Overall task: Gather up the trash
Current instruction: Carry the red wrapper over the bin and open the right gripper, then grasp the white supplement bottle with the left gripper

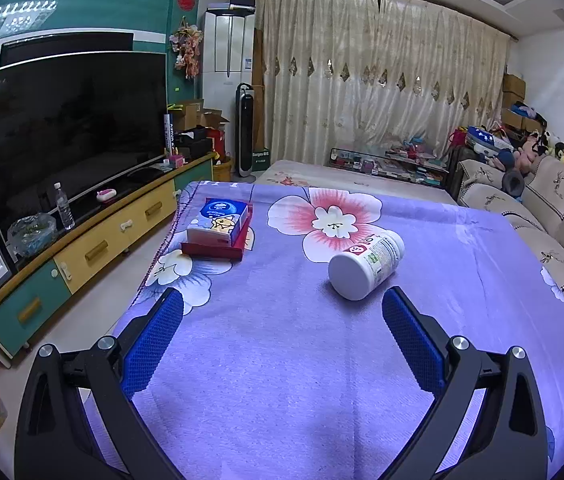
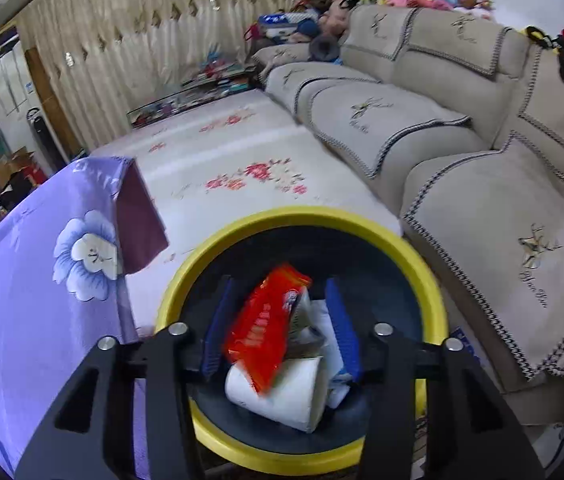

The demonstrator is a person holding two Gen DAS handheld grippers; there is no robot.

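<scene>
My left gripper [image 1: 282, 298] is open above a table under a purple flowered cloth [image 1: 282, 360], with nothing between its blue pads. A white plastic bottle [image 1: 366, 264] lies on its side just beyond the right finger. Farther left, a blue tissue pack [image 1: 220, 222] rests on a flat red box [image 1: 210, 250]. My right gripper [image 2: 280, 284] points down into a black bin with a yellow rim [image 2: 298, 216]. Its jaws stand apart, and a blurred red wrapper [image 2: 266, 328] lies loose between them, not pressed by either pad. Below it in the bin are a white paper roll [image 2: 282, 396] and other scraps.
The bin stands on the floor between the table and a beige sofa [image 2: 462, 200]. A low surface with a white floral cover [image 2: 242, 160] lies beyond the bin. A large TV [image 1: 70, 132] on a long cabinet [image 1: 102, 240] runs along the table's left side.
</scene>
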